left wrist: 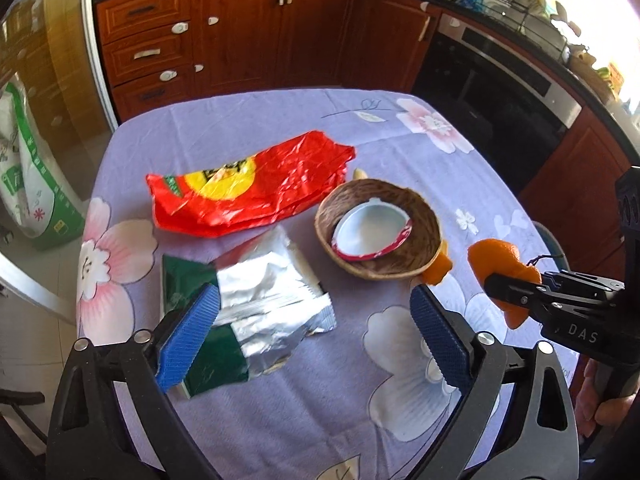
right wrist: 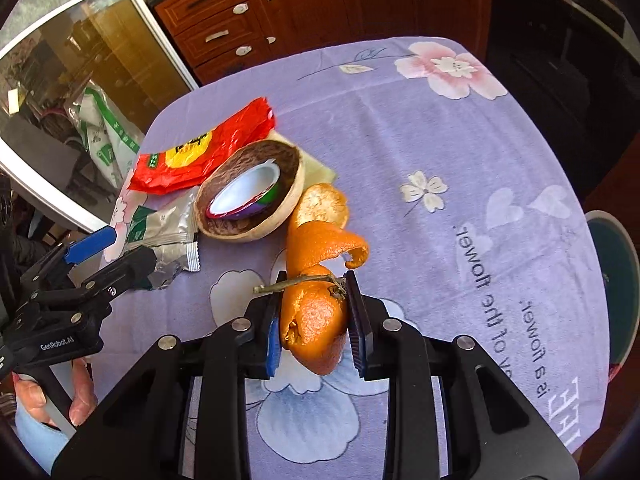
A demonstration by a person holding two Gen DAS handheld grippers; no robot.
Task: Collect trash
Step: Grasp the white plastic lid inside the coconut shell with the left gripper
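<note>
My right gripper (right wrist: 314, 314) is shut on an orange peel (right wrist: 316, 320) with a twig stem, held above the tablecloth; it also shows in the left wrist view (left wrist: 500, 268). A woven basket (left wrist: 424, 216) (right wrist: 290, 196) holds an empty yogurt cup (left wrist: 368, 232) (right wrist: 244, 194). Another peel piece (right wrist: 322, 208) lies beside the basket. A red snack bag (left wrist: 248, 184) (right wrist: 200, 152) lies behind a green and silver foil wrapper (left wrist: 256, 304) (right wrist: 164, 224). My left gripper (left wrist: 316, 336) is open, its left fingertip over the foil wrapper.
The table wears a purple flowered cloth (left wrist: 400, 400) (right wrist: 440, 140). Wooden cabinets (left wrist: 240, 36) and an oven (left wrist: 492, 96) stand behind it. A green and white sack (left wrist: 28, 184) leans on the floor at left. A round stool (right wrist: 616, 288) sits at right.
</note>
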